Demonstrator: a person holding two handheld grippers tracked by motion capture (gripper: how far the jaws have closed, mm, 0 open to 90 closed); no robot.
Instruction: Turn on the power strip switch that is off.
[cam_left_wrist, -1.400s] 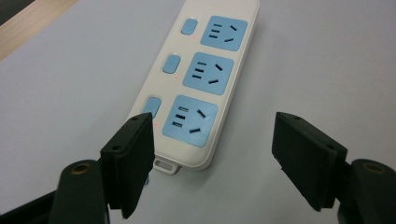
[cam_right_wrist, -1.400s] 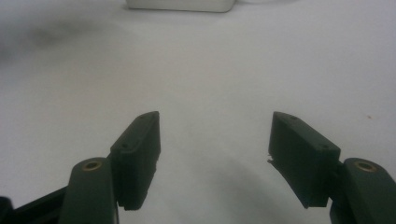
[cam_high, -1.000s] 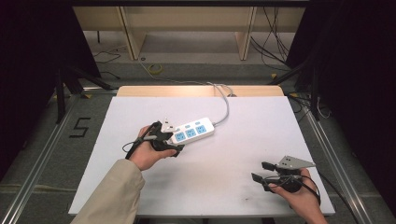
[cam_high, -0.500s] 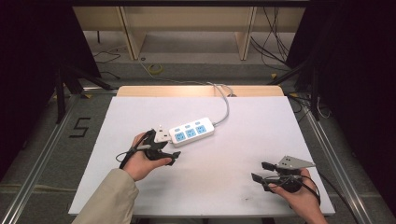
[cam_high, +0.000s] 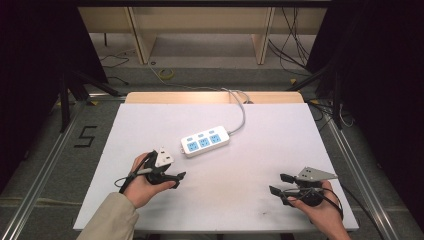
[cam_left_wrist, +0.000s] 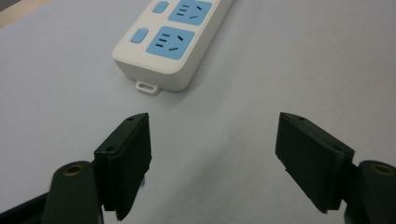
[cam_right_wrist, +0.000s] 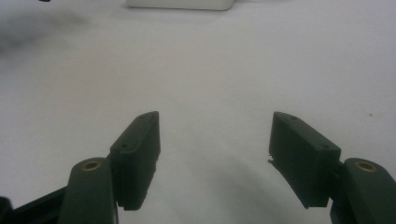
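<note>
The left gripper (cam_left_wrist: 212, 163) hovered low over the counter (cam_high: 280, 150) with its jaws spread wide and nothing between them, pointed at the near end of the power strip (cam_left_wrist: 173, 42) just ahead. In the high view that strip (cam_high: 205, 141) lay near the middle of the counter, its grey cord (cam_high: 242, 107) curling off the far edge. The right gripper (cam_high: 283, 184) rested well apart near the front right corner, likewise released and empty. The strip looked like rigid, smooth plastic, light but tethered by a stiff cord that could drag or swing it. Pinching it across its narrow width near the end seemed the surest hold.
</note>
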